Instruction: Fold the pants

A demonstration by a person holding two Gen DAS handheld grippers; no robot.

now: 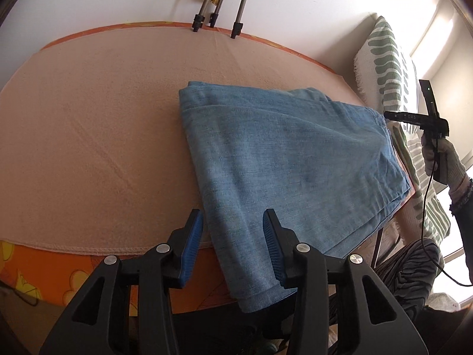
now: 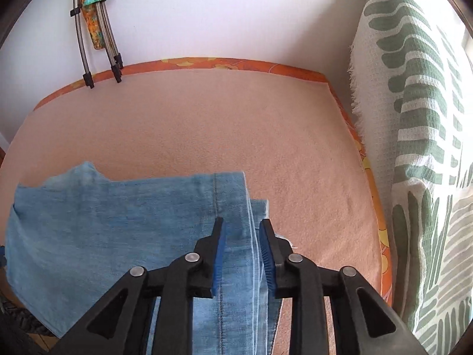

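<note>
Folded pants (image 1: 283,159) hang off the table's (image 1: 88,136) near edge. Left gripper (image 1: 233,236) gapes empty there; right gripper (image 2: 242,245) sits half-open over the hem, pads off it. Far side's wide open.

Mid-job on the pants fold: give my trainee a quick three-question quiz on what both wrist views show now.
1. True or false: the left gripper is clamped on the pants.
2. What passes between the right gripper pads? A) hemmed denim edge B) bare blanket C) patterned cushion
3. What stands against the wall beyond the blanket?

Key: 1 false, pads apart over the denim. 2 A. 3 Folded metal legs.
</note>
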